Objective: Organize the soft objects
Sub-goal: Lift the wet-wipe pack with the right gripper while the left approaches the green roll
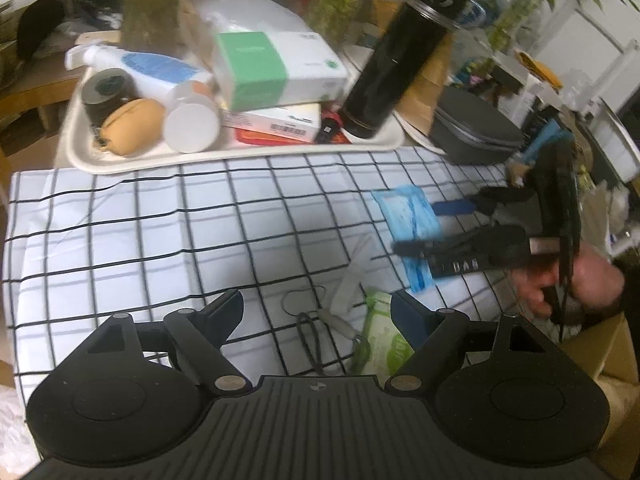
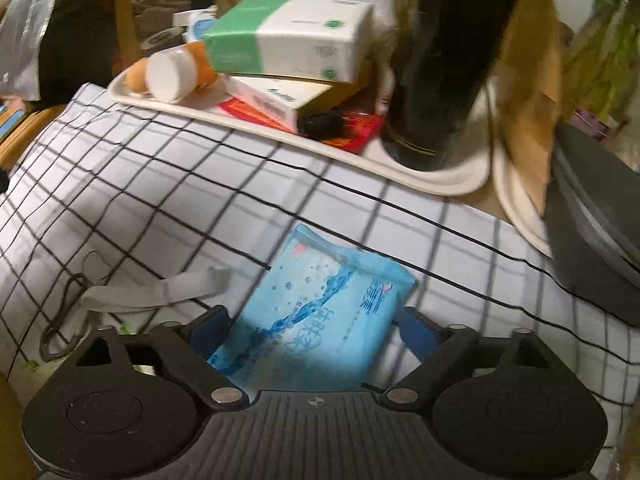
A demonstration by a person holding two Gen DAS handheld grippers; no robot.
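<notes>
We see the flat blue plastic tissue pack point(image 2: 320, 312) lying on the white black-checked cloth point(image 2: 160, 184), between the right gripper point(image 2: 316, 328) jaws, which are spread wide; pads beside its edges, contact unclear. The left gripper point(image 1: 316, 312) hangs with jaws spread wide and empty over a green-white soft packet point(image 1: 380, 340), right finger just beside it, near a grey strap point(image 2: 160, 290) and dark cord point(image 1: 308, 336). Behind, a cream tray point(image 1: 240, 156) holds boxes and a black flask point(image 1: 400, 52).

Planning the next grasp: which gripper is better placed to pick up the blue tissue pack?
Right. The right gripper already straddles the blue tissue pack, jaws open either side of it. The left gripper sits over the green pack, away from the blue one.
</notes>
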